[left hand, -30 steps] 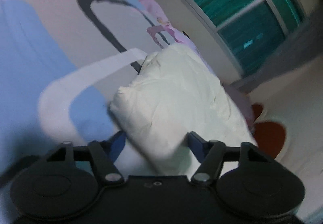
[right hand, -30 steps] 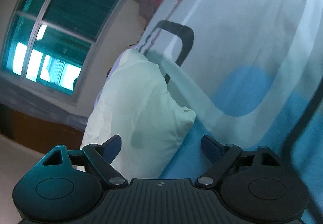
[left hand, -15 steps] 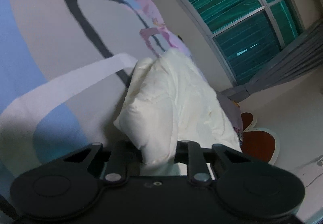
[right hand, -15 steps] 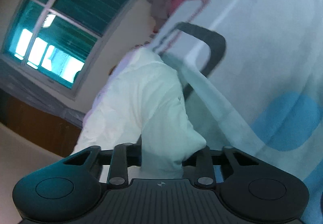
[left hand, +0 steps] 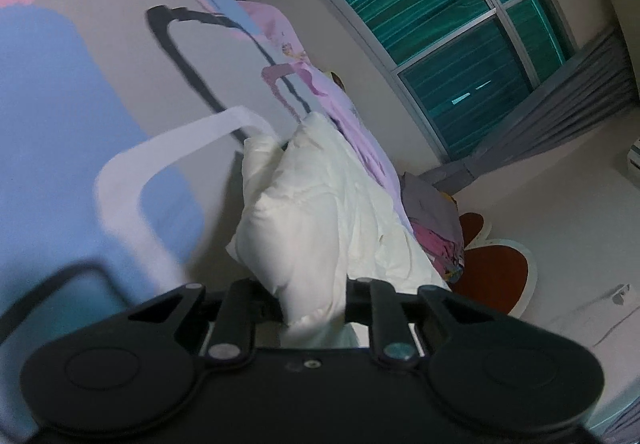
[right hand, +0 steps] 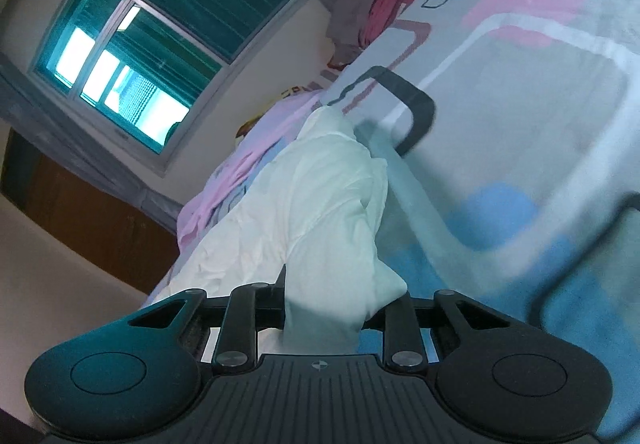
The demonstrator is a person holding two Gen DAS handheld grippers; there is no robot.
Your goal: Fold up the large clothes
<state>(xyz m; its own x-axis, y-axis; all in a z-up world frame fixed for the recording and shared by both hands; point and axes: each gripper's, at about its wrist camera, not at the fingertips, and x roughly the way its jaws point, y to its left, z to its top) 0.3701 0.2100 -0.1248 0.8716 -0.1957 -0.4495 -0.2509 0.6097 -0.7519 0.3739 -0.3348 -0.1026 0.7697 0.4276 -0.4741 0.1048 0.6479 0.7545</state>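
Both the left gripper (left hand: 314,308) and right gripper (right hand: 324,310), open a second ago, have now clamped their fingers on corners of the cream-white crumpled cotton garment (left hand: 320,204) lying on the pastel patterned bed (left hand: 80,84), ready for lifting into a fold

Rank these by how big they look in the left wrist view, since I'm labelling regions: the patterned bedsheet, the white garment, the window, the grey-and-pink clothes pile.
1. Patterned bedsheet
2. Window and white garment: too alike to rank; the garment is nearer the camera.
3. Grey-and-pink clothes pile
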